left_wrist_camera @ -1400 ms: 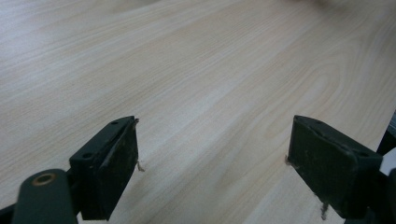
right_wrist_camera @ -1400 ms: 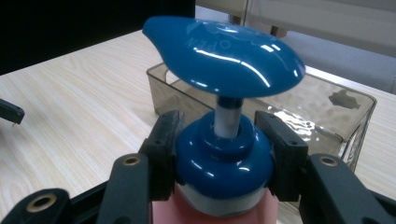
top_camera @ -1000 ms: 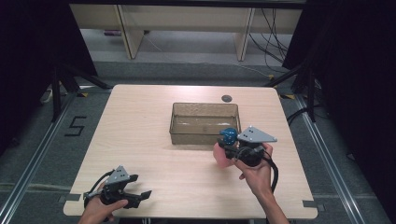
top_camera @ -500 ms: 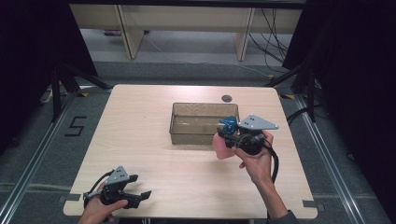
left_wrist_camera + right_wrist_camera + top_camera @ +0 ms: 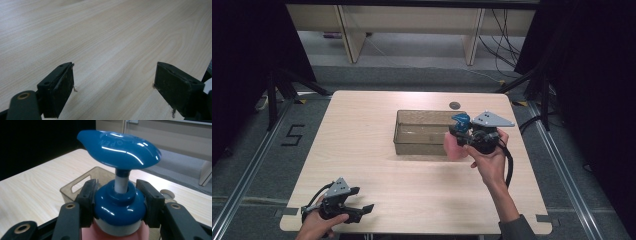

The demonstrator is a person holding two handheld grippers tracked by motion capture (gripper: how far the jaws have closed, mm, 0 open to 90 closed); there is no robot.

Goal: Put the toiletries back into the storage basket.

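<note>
at the near left corner of the wooden table [image 5: 362, 145], the left gripper [image 5: 360, 211] is sitting low in a hand [image 5: 314, 227], its 2 black jaws spread wide apart with nothing between them. seen in the left gripper view, those jaws are framing bare pale wood grain, and the pads [image 5: 67, 86] are looking worn, with small frayed bits hanging from their edges.

farther in, toward the right side of the table, the other hand [image 5: 488, 164] is raising the right gripper [image 5: 458, 136], with its grey three-cornered plate [image 5: 493, 119] on top and its black cable [image 5: 510, 165] looping down beside the wrist. this gripper is clamping a pink pump bottle [image 5: 454, 146] at the neck: in the right gripper view the 2 jaws are pressing on either side of the blue collar [image 5: 119, 205], with the white stem [image 5: 122, 183] rising from it to a glossy blue pump head [image 5: 120, 145] marked with raised lettering. the bottle is hanging upright at the near right corner of a translucent brown plastic bin [image 5: 421, 132], over or just beside its rim; i cannot tell which.

beyond the bin, a small dark round disc [image 5: 455, 105] is lying near the table's far edge. past the table, pale shelving legs [image 5: 348, 33] and loose cables [image 5: 502, 30] are standing against a grey floor.
</note>
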